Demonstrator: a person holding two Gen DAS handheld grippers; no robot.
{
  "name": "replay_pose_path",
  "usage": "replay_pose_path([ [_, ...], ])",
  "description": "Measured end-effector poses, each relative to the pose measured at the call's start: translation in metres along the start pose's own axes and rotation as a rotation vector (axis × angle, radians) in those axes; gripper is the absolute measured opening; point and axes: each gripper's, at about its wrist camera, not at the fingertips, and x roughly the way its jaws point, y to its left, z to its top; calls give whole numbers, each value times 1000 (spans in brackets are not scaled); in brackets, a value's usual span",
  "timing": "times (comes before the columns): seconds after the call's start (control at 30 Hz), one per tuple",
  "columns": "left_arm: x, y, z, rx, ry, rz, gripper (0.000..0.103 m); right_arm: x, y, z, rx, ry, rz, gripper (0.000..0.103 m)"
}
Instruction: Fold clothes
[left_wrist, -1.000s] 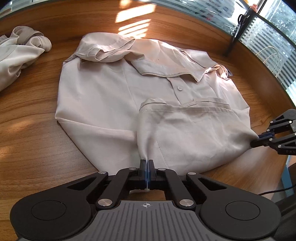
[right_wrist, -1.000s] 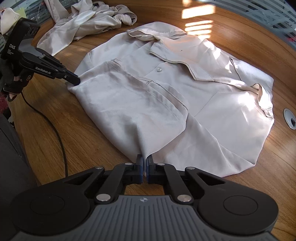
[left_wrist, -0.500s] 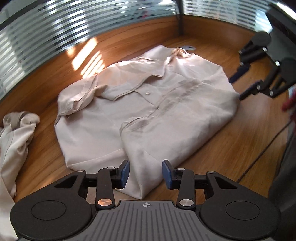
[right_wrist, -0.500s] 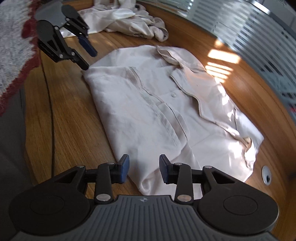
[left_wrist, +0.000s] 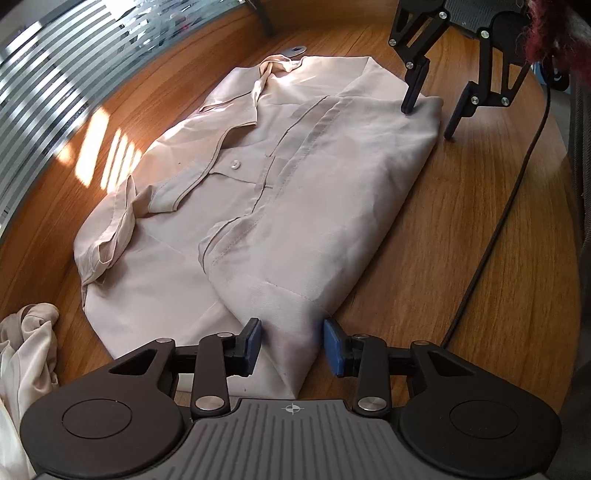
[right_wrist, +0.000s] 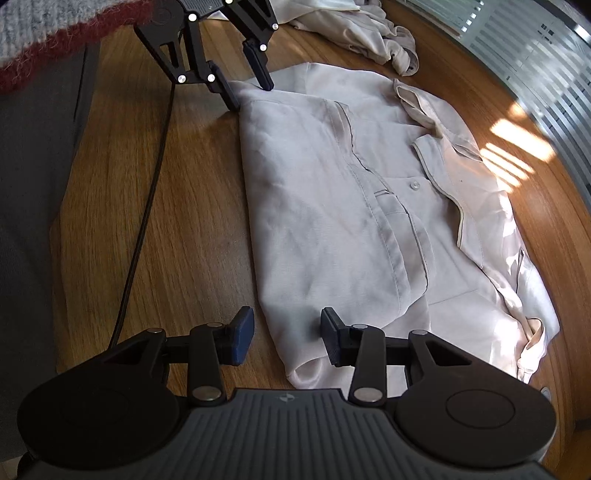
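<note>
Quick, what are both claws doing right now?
Left claw: closing around folded beige cotton shirt corner, not gripping.
Right claw: open, holding nothing.

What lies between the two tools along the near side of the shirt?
The shirt's folded edge runs unbroken from the right tool to the left tool; nothing else lies on it. The right wrist view shows this.

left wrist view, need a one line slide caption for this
Left tongs, closing, straddle the near corner of a half-folded beige shirt on a wooden table; right tongs open at its far corner.
</note>
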Motion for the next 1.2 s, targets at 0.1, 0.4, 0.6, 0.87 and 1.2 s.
replay_pose_path([
  [0.1,0,2,0,-9,0,-10,30,1,-7,-1,5,1,-13,23],
  [0.4,-11,25,9,-94,-32,-49,5,-20,-39,7,146,-40,-15,5],
  [0.6,-25,72,34,-170,-74,-48,5,-37,-85,11,260,-54,-48,5],
  [0.87,-3,163,80,-284,-38,-159,5,-32,-177,29,318,-53,-89,5],
  [1.2,55,272,112,-413,-5,-274,5,8,-287,48,343,-16,-72,4],
])
